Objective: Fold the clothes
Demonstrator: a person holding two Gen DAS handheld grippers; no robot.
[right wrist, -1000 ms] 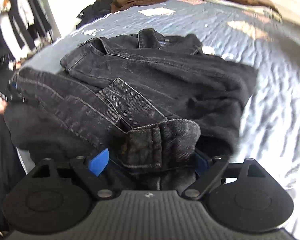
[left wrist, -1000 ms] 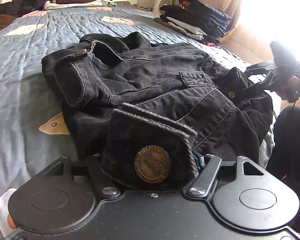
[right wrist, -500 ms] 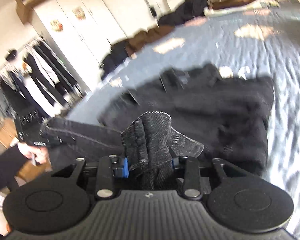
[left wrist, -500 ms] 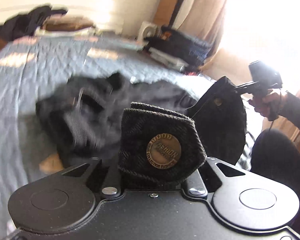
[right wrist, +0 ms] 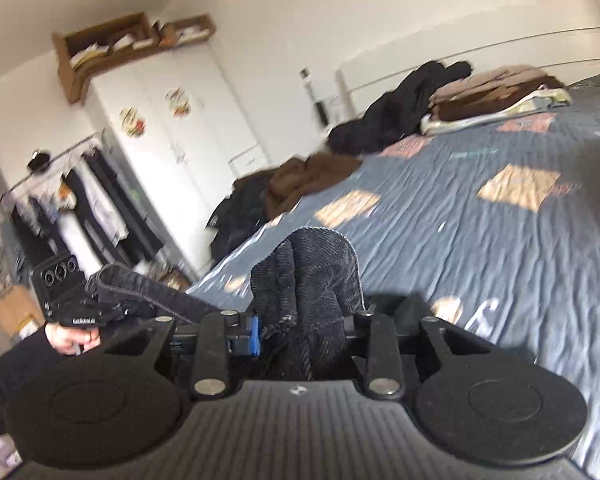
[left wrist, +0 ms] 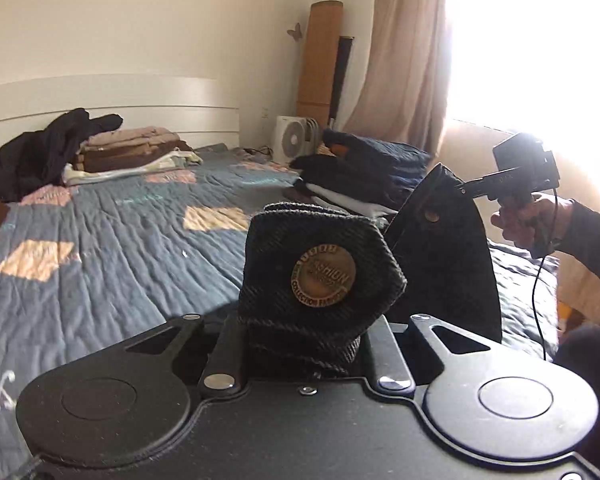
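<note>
Fingers of the left gripper (left wrist: pixel 306 322) were clamped on a black denim jacket (left wrist: pixel 446 256) at its brass-buttoned corner; the right gripper (right wrist: pixel 300 326) pinched another corner. Jacket hung between them above the blue quilted bed (left wrist: pixel 112 256).

Blue-grey quilt (left wrist: pixel 112 240) w/ tan patches spreads ahead of left gripper. Folded beige/brown stack (left wrist: pixel 128 152) far ahead-left by white headboard (left wrist: pixel 112 100). White fan (left wrist: pixel 294 139) far ahead. Dark folded pile (left wrist: pixel 364 168) ahead-right, curtain (left wrist: pixel 408 52) behind. Ahead-left of right gripper: white wardrobe (right wrist: pixel 180 132), clothes rail (right wrist: pixel 72 200).
</note>
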